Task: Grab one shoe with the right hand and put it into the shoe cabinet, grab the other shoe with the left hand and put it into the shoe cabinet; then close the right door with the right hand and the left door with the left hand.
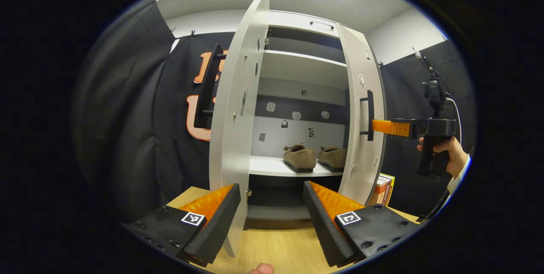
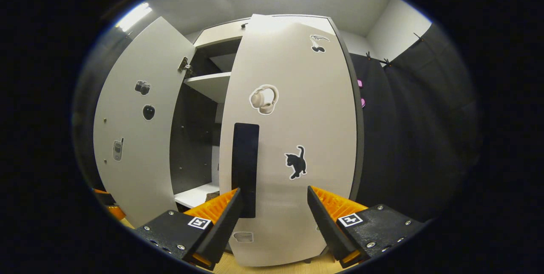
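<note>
1. Inside the shoe cabinet, as seen from the left gripper view, two brown fuzzy shoes are set side by side on a pale shelf: the left shoe and the right shoe.
2. Both shoes are laid flat on their soles, close together but not clearly touching; their long axes run front to back on the shelf, though which end faces outward cannot be told.
3. From the left gripper view the left door is seen nearly edge-on, swung wide, with its black handle on the outer face.
4. The left gripper is held with its jaws spread apart and nothing between them, above the wooden floor.
5. Farther right in that view, the right gripper is seen held by a hand, its tip just beside the right door's handle.
6. In the right gripper view the outer face of the right door is shown, bearing a cat sticker and a headphone sticker.
7. There the right gripper has its jaws parted, one finger close in front of the long black handle; contact cannot be told.
8. A stack of books stands beside the cabinet.
</note>
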The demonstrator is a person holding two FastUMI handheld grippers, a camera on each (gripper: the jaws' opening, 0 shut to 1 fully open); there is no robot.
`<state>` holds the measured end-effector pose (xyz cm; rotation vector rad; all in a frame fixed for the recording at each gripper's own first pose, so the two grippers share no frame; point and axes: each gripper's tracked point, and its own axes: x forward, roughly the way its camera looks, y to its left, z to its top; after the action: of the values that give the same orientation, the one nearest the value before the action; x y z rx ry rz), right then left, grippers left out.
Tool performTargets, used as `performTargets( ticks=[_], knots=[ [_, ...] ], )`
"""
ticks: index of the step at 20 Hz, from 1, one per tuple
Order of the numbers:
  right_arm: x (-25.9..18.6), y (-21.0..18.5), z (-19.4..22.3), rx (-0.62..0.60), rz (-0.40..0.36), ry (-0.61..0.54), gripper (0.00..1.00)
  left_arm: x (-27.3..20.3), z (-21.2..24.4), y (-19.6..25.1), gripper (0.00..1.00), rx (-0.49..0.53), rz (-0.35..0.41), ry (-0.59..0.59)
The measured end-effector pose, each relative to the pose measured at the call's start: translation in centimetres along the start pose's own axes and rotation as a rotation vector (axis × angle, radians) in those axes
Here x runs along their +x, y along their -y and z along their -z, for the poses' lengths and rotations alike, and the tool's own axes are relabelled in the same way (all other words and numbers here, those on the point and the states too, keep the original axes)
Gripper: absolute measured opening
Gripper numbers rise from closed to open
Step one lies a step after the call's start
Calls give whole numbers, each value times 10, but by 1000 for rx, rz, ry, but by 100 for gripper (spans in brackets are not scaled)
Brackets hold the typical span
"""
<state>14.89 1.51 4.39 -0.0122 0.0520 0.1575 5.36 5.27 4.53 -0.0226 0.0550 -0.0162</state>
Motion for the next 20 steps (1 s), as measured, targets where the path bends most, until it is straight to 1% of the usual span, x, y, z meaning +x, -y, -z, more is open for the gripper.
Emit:
performTargets(
  ticks=[4, 12, 16, 20],
  knots=[
    [18, -6, 3, -14, 14, -21, 93, 3, 2, 1, 97, 1, 0, -6],
    [46, -11, 11, 51, 35, -43, 93, 6, 5, -2, 97, -2, -5, -10],
    [46, -13, 12, 37, 27, -22, 93, 7, 3, -1, 97, 2, -4, -7],
    [47, -13, 13, 40, 35, -26, 93, 7, 2, -1, 97, 5, -5, -8]
  ],
)
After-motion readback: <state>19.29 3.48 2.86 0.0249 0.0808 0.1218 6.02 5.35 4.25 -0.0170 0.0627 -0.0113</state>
